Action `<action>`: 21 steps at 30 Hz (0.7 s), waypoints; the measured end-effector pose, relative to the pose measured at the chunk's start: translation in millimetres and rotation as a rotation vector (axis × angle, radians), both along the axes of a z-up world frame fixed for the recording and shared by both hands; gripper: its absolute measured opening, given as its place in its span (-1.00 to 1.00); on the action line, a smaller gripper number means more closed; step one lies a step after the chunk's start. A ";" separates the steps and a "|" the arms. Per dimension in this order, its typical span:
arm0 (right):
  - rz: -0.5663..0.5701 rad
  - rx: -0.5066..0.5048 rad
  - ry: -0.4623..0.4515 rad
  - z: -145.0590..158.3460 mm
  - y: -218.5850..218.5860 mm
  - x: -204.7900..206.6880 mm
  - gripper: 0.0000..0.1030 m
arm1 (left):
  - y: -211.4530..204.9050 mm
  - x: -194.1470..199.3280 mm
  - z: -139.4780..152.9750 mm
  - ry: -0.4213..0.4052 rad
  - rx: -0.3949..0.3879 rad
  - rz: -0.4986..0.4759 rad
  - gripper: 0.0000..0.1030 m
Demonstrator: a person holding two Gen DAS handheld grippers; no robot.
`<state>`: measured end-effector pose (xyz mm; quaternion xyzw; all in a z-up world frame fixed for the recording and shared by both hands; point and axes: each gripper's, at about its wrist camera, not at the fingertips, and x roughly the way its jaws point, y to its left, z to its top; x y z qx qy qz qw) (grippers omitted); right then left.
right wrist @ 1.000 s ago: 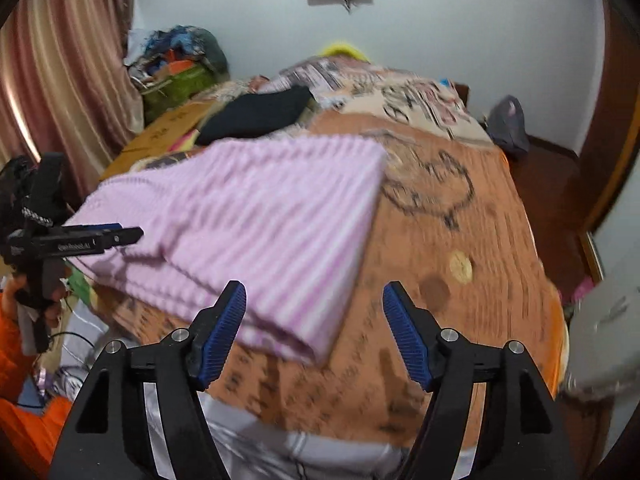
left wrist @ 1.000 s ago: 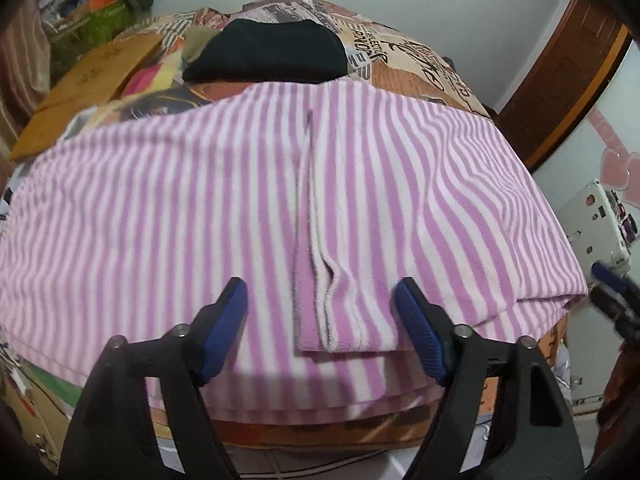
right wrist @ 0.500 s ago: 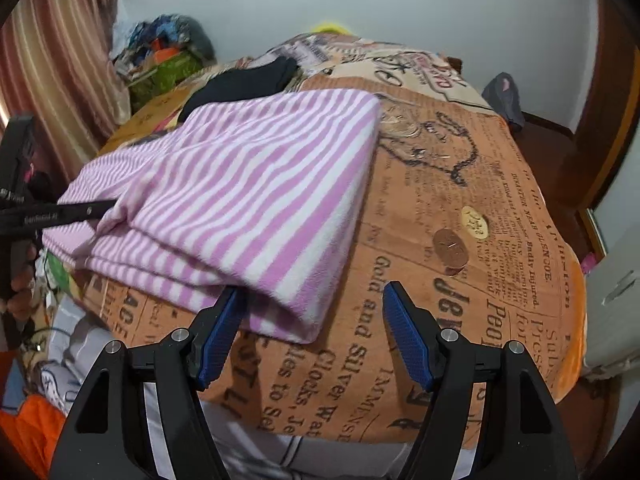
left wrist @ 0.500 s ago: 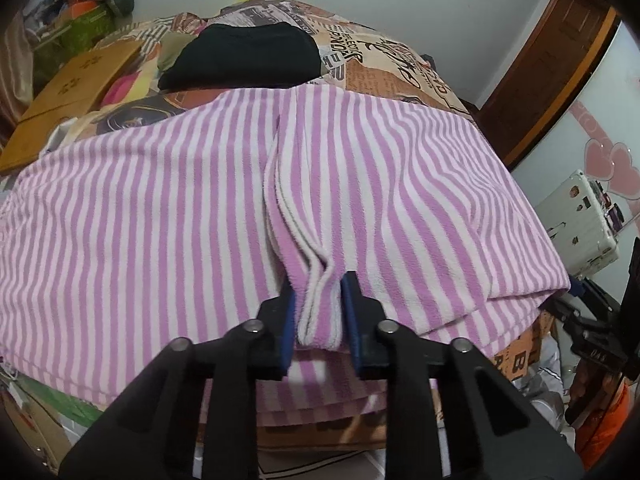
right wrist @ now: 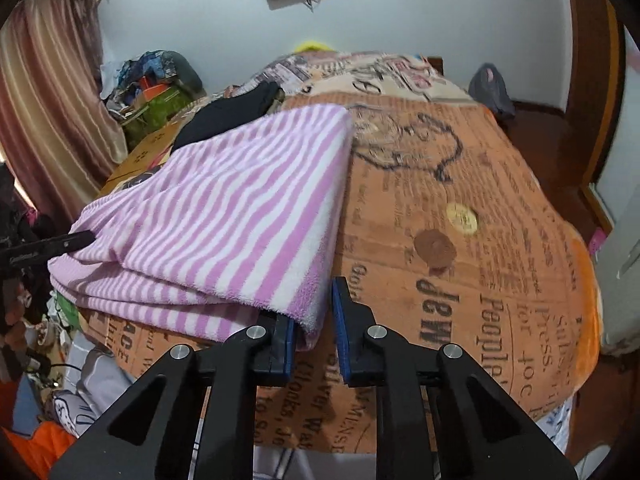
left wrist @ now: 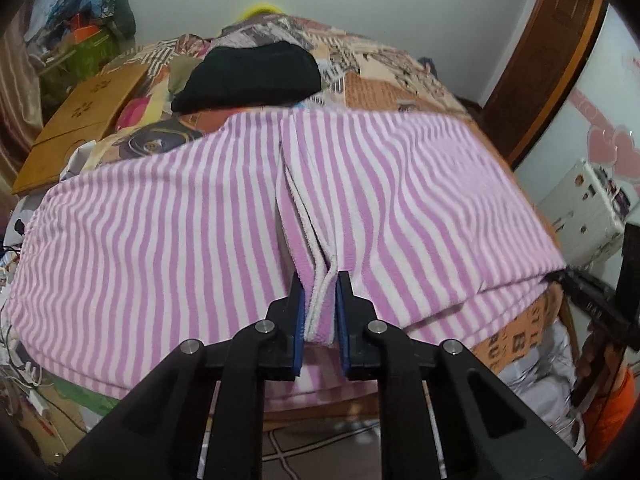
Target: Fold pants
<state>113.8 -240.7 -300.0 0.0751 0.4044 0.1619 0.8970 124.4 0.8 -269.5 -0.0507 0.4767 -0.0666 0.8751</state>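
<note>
Bed (right wrist: 480, 280), newsprint-pattern cover: striped pants (left wrist: 180, 240) folded across it; black garment (left wrist: 248, 76) at 12 o'clock beyond. Left gripper (left wrist: 319, 308) closing, pinching the hem edges. Right gripper (right wrist: 314, 320), wide open earlier, closing on the pants' corner.

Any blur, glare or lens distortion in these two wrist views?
Left wrist: strong fisheye bulge, dark corners, striped pants slightly soft, no glare. Right wrist: same bulge, print on the bedspread mildly smeared, even room light, soft shadow under the right gripper.
</note>
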 end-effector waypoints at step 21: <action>-0.013 -0.093 0.029 26.9 -41.0 -8.5 -0.06 | 45.1 80.5 22.7 -0.057 0.082 0.097 -0.32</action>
